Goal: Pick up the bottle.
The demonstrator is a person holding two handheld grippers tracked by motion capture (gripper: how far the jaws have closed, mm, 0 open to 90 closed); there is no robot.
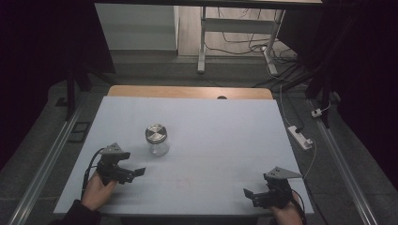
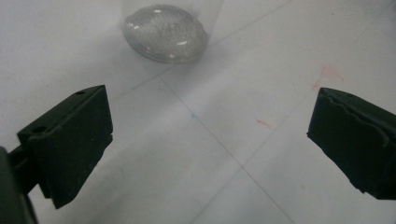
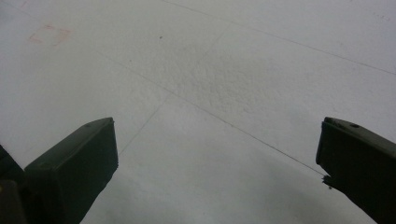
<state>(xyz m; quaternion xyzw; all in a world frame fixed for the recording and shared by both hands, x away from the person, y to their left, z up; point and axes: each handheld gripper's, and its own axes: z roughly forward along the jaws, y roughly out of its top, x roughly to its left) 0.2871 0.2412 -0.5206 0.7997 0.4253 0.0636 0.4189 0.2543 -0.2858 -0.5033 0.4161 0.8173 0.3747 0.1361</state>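
Observation:
A clear glass jar (image 1: 156, 139) with a shiny metal lid stands upright on the white tabletop (image 1: 225, 131), left of centre. My left gripper (image 1: 133, 174) is held low over the table just in front of and to the left of the jar, jaws open and empty. In the left gripper view the jar's glass base (image 2: 165, 32) sits ahead, beyond the wide-apart jaws of the left gripper (image 2: 210, 140). My right gripper (image 1: 251, 197) rests near the front right corner, far from the jar. In its own view the right gripper (image 3: 217, 163) is open over bare table.
A strip of wooden table edge (image 1: 187, 92) shows behind the white top. On the floor to the right lie a white power strip (image 1: 300, 137) and cables. A white desk frame (image 1: 202, 42) stands farther back. Faint red marks (image 2: 327, 74) stain the tabletop.

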